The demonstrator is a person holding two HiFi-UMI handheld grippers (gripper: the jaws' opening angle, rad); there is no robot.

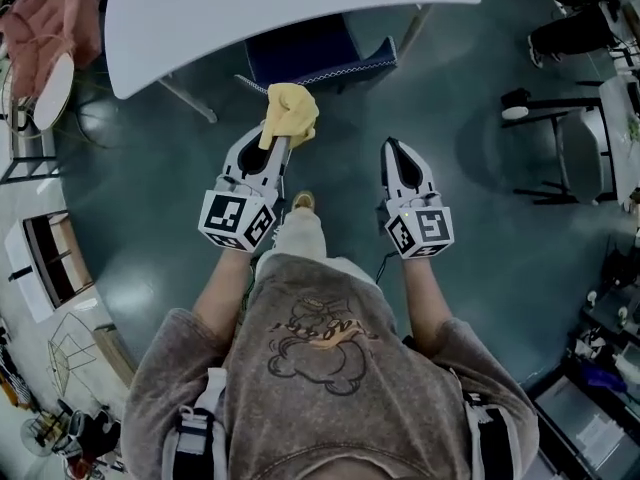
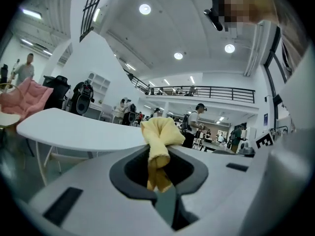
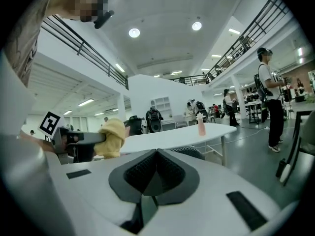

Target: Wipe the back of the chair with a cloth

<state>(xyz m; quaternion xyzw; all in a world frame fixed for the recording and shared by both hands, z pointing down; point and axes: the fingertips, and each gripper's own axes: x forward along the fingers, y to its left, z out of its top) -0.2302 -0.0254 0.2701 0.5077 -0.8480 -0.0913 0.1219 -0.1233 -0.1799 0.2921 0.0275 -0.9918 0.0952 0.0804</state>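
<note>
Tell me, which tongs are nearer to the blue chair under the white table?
Left. The left tongs, holding the yellow cloth, reach almost to the edge of the blue chair. The right tongs hang farther back, off its right corner, shut on nothing.

The grey right gripper (image 3: pixel 157 154) fills the bottom of the frame, with its two jaws pressed together and nothing between them. At the middle left, a soft yellow cloth (image 3: pixel 112 137) sticks out of the tip of the grey left gripper (image 3: pixel 78 137). Behind them, across the middle, a long white table (image 3: pixel 172 134) holds a small pink bottle (image 3: pixel 201 128).
</note>
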